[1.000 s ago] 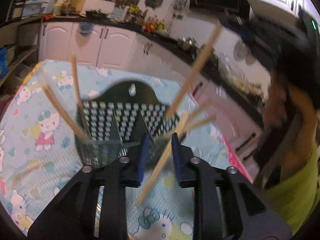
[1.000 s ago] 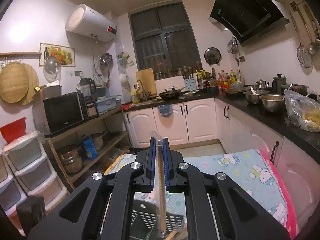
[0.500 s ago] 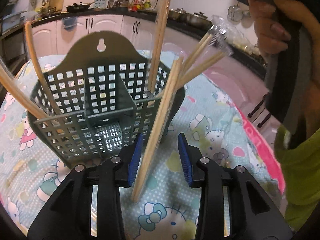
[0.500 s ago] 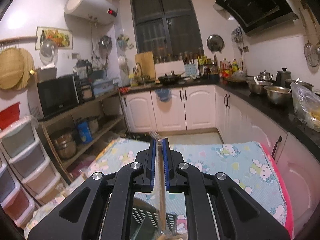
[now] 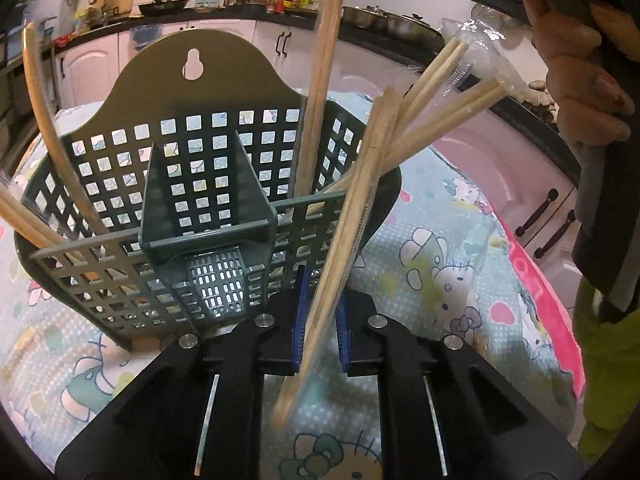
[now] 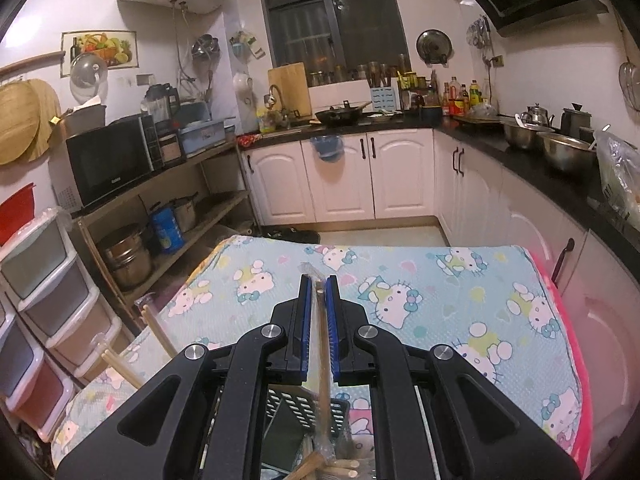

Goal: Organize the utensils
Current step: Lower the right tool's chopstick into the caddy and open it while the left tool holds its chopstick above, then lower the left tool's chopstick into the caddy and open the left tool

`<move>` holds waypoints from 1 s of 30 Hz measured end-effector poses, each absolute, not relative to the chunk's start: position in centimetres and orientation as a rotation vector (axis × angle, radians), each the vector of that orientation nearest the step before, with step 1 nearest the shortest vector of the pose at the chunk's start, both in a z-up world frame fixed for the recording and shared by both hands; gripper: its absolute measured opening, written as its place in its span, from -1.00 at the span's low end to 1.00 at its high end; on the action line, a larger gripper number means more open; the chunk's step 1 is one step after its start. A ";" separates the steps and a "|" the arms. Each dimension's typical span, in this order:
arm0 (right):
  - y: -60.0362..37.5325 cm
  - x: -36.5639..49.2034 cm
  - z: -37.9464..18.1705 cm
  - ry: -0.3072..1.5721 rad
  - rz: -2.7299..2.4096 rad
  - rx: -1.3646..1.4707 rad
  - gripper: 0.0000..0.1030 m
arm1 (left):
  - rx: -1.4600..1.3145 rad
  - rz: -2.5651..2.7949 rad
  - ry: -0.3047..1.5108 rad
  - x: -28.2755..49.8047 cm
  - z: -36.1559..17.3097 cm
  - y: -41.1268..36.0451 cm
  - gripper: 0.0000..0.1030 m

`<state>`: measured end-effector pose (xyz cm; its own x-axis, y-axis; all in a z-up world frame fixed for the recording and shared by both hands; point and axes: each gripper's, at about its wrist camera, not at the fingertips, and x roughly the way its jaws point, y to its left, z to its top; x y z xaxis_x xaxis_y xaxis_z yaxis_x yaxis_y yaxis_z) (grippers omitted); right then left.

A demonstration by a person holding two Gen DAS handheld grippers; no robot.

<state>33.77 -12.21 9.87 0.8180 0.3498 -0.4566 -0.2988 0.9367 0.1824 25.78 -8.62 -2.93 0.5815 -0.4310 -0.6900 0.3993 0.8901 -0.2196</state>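
Home kitchen at night: white cabinets, dark counter, a bench covered in a cartoon-cat cloth [image 6: 460,280].

Grey-green slotted utensil basket [image 5: 192,184] stands on the cloth, just ahead of the left gripper [image 5: 320,328] jaws. Three compartments.

- Done, by the look of it: wrapped chopsticks already stand in both outer compartments, a bundle on the right [image 5: 432,112] leaning out over the rim and a few on the left [image 5: 44,120].
- Middle compartment shows only its slotted floor.
- Left jaws: part-closed around one wrapped chopstick pair [image 5: 344,236], which runs from between the pads up against the basket's right front. Blurred; cannot tell whether the pads actually pinch it.
- Right gripper [image 6: 319,320] jaws: clenched on another wrapped chopstick pair [image 6: 324,364], held upright above the basket. From the left view this pair [image 5: 324,60] reaches down into the right compartment.

Left to do, I judge: seat and release both held pairs.

Hard to make out:
- Lower ends of all sticks are hidden behind the basket's grid.
- Right view shows only a sliver of basket under the jaws.
- Bench near the person is out of frame, so the remaining utensils are unknown.
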 end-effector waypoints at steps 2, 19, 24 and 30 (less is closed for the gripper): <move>-12.4 34.0 9.8 0.519 0.348 0.105 -0.84 | -0.050 -0.485 0.812 25.5 -2.7 -8.2 -0.95; -14.6 28.8 12.3 0.468 0.364 0.104 0.17 | -0.199 -0.415 0.538 24.3 8.7 -0.6 -0.98; -15.3 24.9 12.5 0.421 0.361 0.072 0.45 | -0.225 -0.355 0.454 24.9 10.9 0.4 -0.98; -16.2 21.3 11.2 0.425 0.361 0.081 0.47 | -0.207 -0.291 0.361 26.7 11.7 -0.9 -0.98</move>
<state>21.32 -16.15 11.15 0.8486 0.3585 -0.3889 -0.3251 0.9335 0.1512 26.68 -0.87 11.70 0.8949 -0.3150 -0.3162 0.2419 0.9377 -0.2494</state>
